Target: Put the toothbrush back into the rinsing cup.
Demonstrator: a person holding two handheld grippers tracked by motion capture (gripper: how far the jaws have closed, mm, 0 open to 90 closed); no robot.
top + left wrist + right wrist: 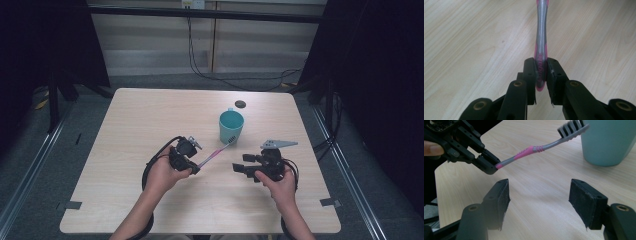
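While the left hand-held gripper (196, 169) clamps a toothbrush (216, 154) by its handle end, bristles reach the cup (231, 126) on the desk (140, 125), seemingly to be dropped in; the right hand-held gripper (238, 168) waits nearby, jaws wide apart, empty.

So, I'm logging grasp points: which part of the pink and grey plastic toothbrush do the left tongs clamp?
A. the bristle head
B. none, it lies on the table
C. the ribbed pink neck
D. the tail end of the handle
D: the left tongs are shut on the handle's tail end of the pink and grey plastic toothbrush, whose bristle head juts free beside the teal ceramic mug.
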